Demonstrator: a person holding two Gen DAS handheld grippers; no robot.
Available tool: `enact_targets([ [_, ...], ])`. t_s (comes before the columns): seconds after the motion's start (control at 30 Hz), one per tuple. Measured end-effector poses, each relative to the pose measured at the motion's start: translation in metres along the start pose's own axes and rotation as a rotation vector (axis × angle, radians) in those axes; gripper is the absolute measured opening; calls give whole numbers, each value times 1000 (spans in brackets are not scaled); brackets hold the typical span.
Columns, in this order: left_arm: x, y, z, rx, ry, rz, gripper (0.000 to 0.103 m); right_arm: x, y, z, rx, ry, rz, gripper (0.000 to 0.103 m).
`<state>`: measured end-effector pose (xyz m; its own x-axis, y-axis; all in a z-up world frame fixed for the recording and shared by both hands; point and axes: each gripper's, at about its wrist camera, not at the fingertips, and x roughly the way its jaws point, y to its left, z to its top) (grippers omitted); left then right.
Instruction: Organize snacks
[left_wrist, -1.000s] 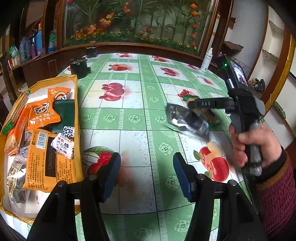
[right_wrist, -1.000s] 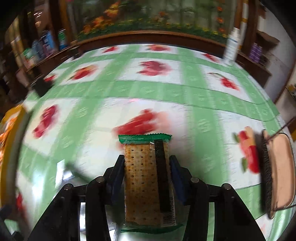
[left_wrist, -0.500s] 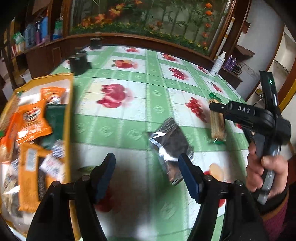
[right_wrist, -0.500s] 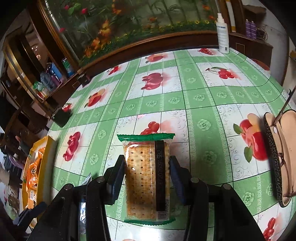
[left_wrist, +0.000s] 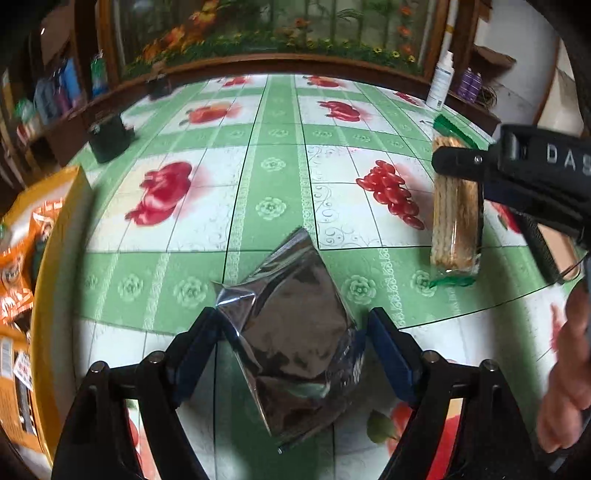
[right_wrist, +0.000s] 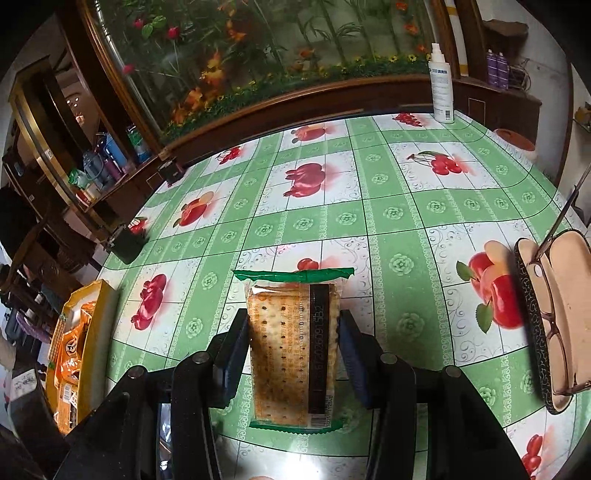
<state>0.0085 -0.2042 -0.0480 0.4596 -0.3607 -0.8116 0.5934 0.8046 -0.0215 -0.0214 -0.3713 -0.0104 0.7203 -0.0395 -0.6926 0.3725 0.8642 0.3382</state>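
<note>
The left gripper sits at the bottom centre of its frame with its jaws spread wide on either side of a silver foil packet, which lies flat on the green fruit-print tablecloth; the pads flank the packet's edges without squeezing it. The right gripper is clamped on a cracker pack, lifted clear in the lower middle of its view. The yellow snack box, already holding orange packets, runs down the left edge of the frame.

To take the foil packet well, I judge the jaws should drop low enough to catch its puffed body rather than the thin crimped corner, then close squarely so the slippery film does not twist out.

Half a second ago the foil packet lay ahead of the left jaws, just right of centre; now it lies between them. The cracker pack stays gripped as before, and the snack box has slid further toward the frame edge.
</note>
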Motion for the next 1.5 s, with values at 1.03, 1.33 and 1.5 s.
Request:
enact_targets([
  [1.03, -15, 25, 4, -59, -126, -14, 63, 9, 16, -8, -62, -6, -40, 51],
  [1.33, -16, 24, 4, -61, -131, -14, 63, 8, 17, -7, -62, -10, -37, 51],
  [1.5, -16, 24, 3, -60, -131, -14, 63, 8, 17, -7, -62, -11, -35, 51],
])
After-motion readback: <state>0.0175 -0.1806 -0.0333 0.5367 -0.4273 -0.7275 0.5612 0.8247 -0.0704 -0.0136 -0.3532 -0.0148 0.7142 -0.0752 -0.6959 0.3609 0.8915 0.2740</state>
